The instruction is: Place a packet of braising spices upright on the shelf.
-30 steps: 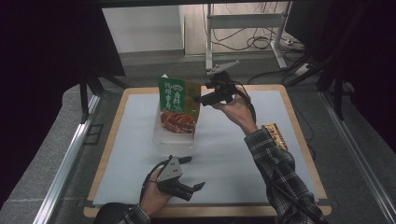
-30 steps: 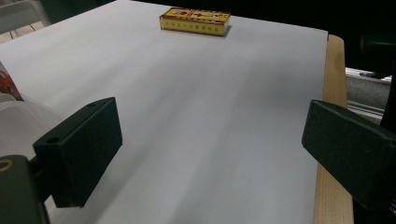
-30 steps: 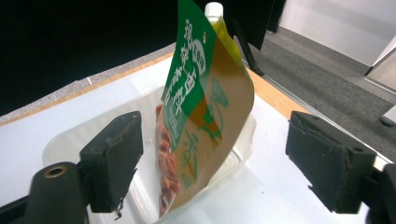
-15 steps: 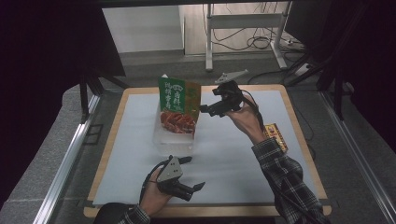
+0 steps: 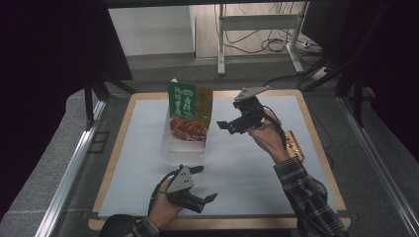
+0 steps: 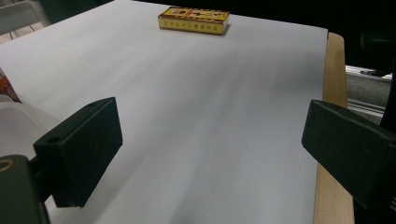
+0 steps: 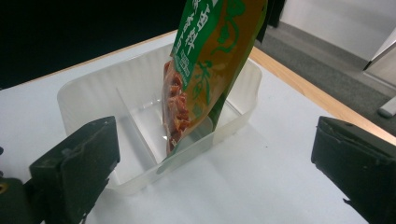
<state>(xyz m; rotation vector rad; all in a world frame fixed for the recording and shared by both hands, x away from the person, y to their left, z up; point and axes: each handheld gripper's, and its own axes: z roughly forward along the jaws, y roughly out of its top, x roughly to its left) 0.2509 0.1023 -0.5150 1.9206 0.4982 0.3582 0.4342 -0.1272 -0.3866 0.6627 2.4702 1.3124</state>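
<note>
The green snack pouch (image 7: 205, 79) stands tilted in the clear plastic tray (image 7: 84, 98), its top cut off. The right gripper (image 5: 231, 125), just opening, hovers beside it, fingers wide and empty; the left gripper (image 5: 200, 183) is likewise open and empty.

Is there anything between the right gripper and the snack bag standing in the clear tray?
Nothing visible. The right gripper hangs open, empty, just right of the snack bag, which leans upright in the clear tray. Between the jaws and the bag lies bare white sheet. The yellow box sits off behind the hand.
</note>
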